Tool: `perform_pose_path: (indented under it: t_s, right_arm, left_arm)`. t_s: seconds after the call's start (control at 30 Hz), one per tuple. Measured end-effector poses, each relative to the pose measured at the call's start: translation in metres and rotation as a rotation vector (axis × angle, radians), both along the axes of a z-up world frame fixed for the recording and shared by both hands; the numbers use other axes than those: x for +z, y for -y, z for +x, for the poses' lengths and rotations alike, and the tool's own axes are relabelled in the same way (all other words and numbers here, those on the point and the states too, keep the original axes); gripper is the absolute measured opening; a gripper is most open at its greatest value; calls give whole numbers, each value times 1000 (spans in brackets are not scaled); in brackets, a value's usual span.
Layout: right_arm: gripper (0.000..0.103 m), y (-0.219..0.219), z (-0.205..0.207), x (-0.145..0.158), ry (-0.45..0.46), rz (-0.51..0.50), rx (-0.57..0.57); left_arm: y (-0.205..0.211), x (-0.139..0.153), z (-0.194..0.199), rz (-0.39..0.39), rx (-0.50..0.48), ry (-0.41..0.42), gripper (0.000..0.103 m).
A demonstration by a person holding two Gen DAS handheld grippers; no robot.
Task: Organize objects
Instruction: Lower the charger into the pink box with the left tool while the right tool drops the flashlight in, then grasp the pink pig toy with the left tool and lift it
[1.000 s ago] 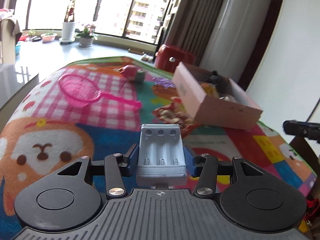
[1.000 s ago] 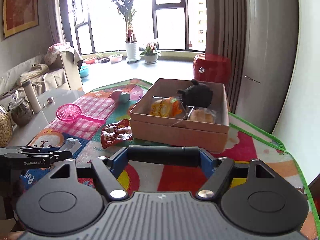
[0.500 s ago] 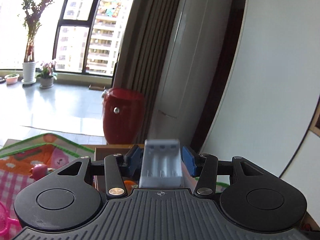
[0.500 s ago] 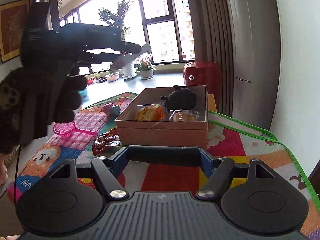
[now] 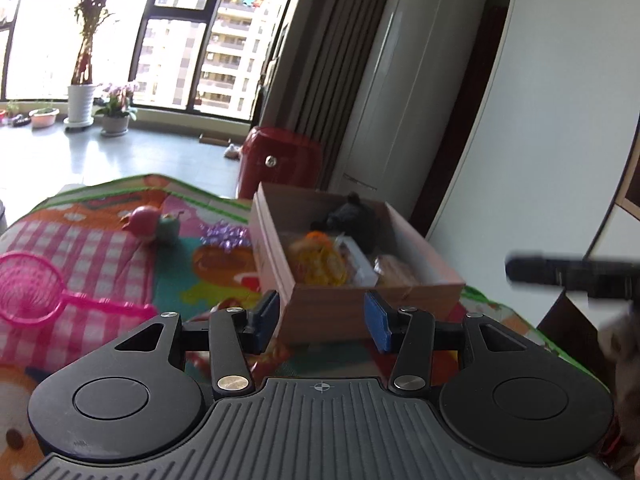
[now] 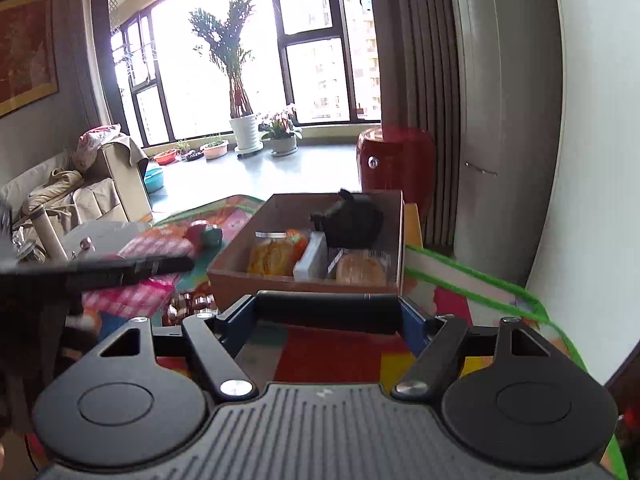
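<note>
Right hand-held gripper (image 6: 326, 316): clamped on a black cylinder (image 6: 360, 312), held crosswise, its long axis running pad to pad and roughly parallel to the near wall of the cardboard box (image 6: 304, 290). The cylinder is plain, matte, dark and rigid-looking, and fills the whole span between the pads. It sits in the air just short of the box. The box lies straight ahead of this gripper and a little below the line it points along, open top facing up. Judgement: the coming move is forward and over the near wall, then release. The cylinder's length looks close to the box's inner width, so it may need a turn to lie flat. Free room inside is limited. A black plush toy (image 6: 352, 220) sits at the back, and a yellow snack packet (image 6: 272, 256), a grey battery holder (image 6: 312, 258) and a wrapped bun (image 6: 360, 270) lie along the front. Left hand-held gripper (image 5: 322, 322): pads apart, nothing between them, also just before the box, so either hand is near, but only the right carries anything. Still loose on the mat-covered surface (image 5: 100, 248) are a pink sieve (image 5: 28, 288), a purple bow (image 5: 224, 236) and a red-and-green toy (image 5: 154, 222).
</note>
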State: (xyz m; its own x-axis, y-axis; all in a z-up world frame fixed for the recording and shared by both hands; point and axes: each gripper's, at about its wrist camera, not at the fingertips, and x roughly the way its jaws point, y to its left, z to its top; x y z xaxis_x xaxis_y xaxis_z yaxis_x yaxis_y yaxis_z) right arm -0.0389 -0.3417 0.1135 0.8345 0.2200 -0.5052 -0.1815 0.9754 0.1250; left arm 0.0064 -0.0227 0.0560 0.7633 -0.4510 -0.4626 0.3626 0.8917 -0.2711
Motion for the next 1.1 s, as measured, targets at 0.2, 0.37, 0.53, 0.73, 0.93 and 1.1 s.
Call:
perform_pose_path:
  t_s: [0.2, 0.37, 0.53, 0.73, 0.93, 1.1]
  right_arm:
    - [78, -32, 100, 63, 63, 32, 20]
    - [95, -63, 168, 62, 21, -25, -45]
    - [98, -80, 143, 16, -34, -75, -14]
    - [103, -86, 73, -41, -37, -141, 15]
    - [103, -63, 44, -91, -145, 26, -35]
    - [103, -62, 46, -105, -170, 67, -50]
  left_arm:
    - [-33, -29, -9, 4, 31, -76, 51]
    - [-57, -41, -9, -14, 70, -94, 51]
    - [-71, -52, -5, -46, 84, -125, 51]
    - [-70, -55, 4, -113, 72, -140, 51]
    - [-60, -38, 16, -39, 75, -78, 51]
    - [-59, -10, 49, 103, 108, 31, 51]
